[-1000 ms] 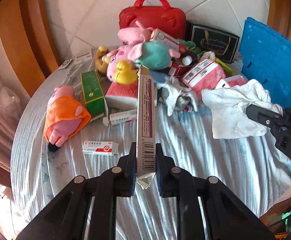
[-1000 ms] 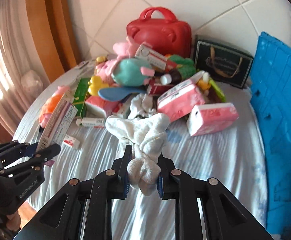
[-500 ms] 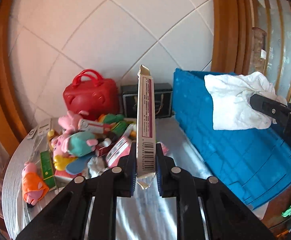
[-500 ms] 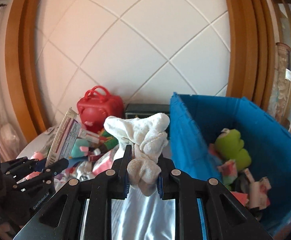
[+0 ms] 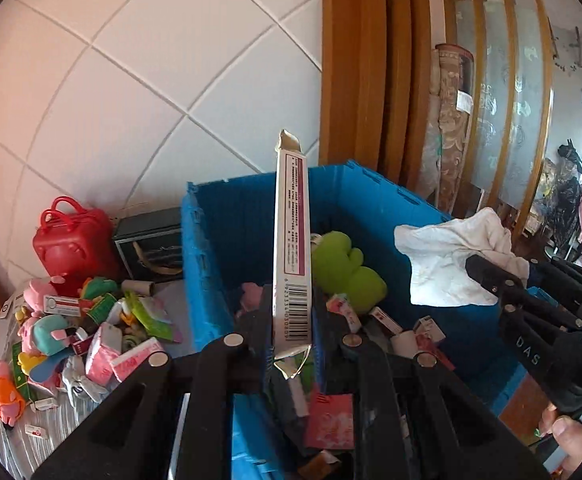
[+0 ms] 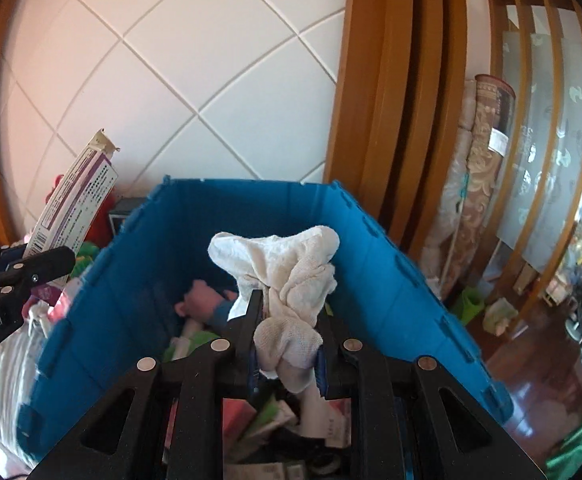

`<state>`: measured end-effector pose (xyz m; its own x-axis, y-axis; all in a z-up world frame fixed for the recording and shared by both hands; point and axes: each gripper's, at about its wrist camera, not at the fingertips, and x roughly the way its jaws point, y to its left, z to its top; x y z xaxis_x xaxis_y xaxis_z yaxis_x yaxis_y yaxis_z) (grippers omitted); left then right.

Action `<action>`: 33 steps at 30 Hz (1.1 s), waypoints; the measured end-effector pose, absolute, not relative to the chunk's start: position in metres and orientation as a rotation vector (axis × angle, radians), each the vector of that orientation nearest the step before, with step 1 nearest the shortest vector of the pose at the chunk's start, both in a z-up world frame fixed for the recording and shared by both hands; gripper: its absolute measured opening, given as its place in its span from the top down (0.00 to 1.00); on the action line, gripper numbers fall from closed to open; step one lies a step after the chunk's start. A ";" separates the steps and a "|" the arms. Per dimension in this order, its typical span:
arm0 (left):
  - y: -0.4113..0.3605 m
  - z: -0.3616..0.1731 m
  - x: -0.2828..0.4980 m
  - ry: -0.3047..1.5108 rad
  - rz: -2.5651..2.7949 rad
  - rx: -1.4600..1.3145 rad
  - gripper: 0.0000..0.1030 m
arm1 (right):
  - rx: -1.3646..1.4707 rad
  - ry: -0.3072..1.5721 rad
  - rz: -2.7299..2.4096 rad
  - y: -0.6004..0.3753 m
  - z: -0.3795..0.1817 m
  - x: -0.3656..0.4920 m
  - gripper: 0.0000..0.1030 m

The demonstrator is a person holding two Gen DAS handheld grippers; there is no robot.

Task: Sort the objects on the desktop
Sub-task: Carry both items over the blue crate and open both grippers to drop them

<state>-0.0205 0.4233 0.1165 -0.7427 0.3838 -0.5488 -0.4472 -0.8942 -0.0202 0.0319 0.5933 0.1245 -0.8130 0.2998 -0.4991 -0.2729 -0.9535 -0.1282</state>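
My left gripper (image 5: 291, 336) is shut on a long white and purple carton (image 5: 293, 240), which stands upright over the blue crate (image 5: 199, 264). A crumpled white cloth (image 6: 287, 276) is pinched in my right gripper (image 6: 287, 344), shut, above the same blue crate (image 6: 391, 280). From the left wrist view the white cloth (image 5: 451, 256) hangs at the right over the crate's far side. In the right wrist view the carton (image 6: 75, 204) shows at the left edge. Inside the crate lie a green plush (image 5: 343, 268), a pink plush (image 6: 203, 308) and several small boxes.
A pile of plush toys, tissue packs and small boxes (image 5: 83, 332) lies on the round table (image 5: 51, 412) left of the crate. A red case (image 5: 71, 240) and a dark gift bag (image 5: 151, 248) stand by the tiled wall. Wooden door frames and floor lie to the right.
Both grippers have swung right and upward from the table's pile to above the blue crate, each keeping its object. The crate's inside has come into view below them.
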 end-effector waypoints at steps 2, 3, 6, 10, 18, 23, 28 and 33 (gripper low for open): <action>0.455 0.106 -0.021 0.193 2.529 -0.852 0.85 | -0.824 -0.065 2.712 0.613 0.107 0.037 0.80; 0.468 0.098 -0.022 0.209 2.503 -0.892 0.85 | -0.848 -0.058 2.705 0.621 0.101 0.037 0.80; 0.501 0.081 -0.022 0.261 2.459 -0.975 0.85 | -0.916 -0.055 2.675 0.649 0.080 0.034 0.80; 0.523 0.067 -0.019 0.296 2.435 -1.030 0.85 | -0.975 -0.052 2.653 0.669 0.061 0.036 0.79; 0.528 0.065 -0.015 0.315 2.480 -1.032 0.68 | -1.036 -0.071 2.624 0.684 0.052 0.031 0.43; 0.521 0.065 -0.017 0.270 2.512 -1.007 0.33 | -0.994 -0.087 2.642 0.683 0.056 0.036 0.02; 0.512 0.067 -0.013 0.265 2.525 -0.988 0.33 | -0.982 -0.059 2.654 0.677 0.058 0.043 0.00; 0.493 0.074 -0.004 0.176 2.545 -0.915 0.33 | -0.961 -0.026 2.693 0.666 0.066 0.050 0.00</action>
<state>-0.0044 0.4932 0.0741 -0.6908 0.3505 -0.6323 -0.4341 -0.9005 -0.0249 0.0496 0.6661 0.0657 -0.7388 0.2682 -0.6183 -0.2563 -0.9603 -0.1103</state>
